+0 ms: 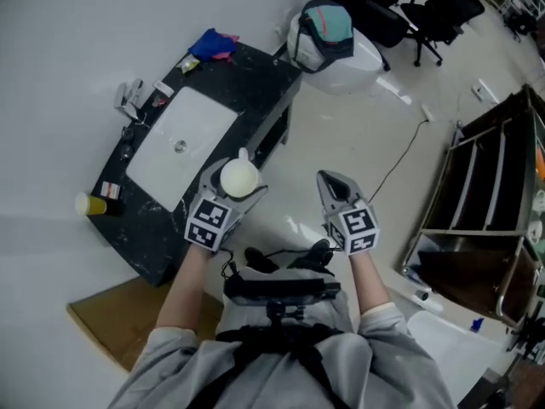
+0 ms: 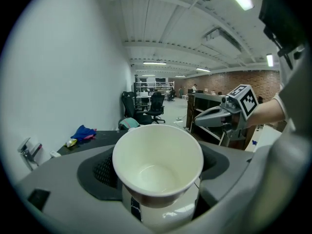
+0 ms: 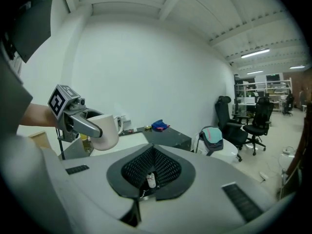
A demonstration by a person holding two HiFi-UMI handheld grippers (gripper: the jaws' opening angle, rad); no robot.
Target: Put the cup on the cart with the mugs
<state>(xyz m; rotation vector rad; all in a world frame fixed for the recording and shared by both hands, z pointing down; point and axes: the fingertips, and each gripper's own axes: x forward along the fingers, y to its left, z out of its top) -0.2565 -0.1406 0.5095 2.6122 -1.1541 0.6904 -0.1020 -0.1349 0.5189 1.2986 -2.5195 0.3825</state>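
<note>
A white paper cup [image 1: 241, 181] stands upright between the jaws of my left gripper [image 1: 235, 172], which is shut on it. In the left gripper view the cup [image 2: 158, 162] fills the gap and its inside is empty. From the right gripper view the same cup [image 3: 105, 130] hangs in the air at the left. My right gripper [image 1: 329, 180] is beside it, shut, with nothing in it. A dark shelved cart [image 1: 485, 196] stands at the right, well away from both grippers; what sits on it is too small to tell.
A black counter [image 1: 255, 79] with a white sink [image 1: 180, 147] runs along the wall at the left, with a blue cloth [image 1: 213, 44] and a yellow cup [image 1: 89, 204] on it. A white bin [image 1: 328, 41], office chairs [image 1: 434, 7], a floor cable [image 1: 400, 156] and cardboard [image 1: 111, 318] surround me.
</note>
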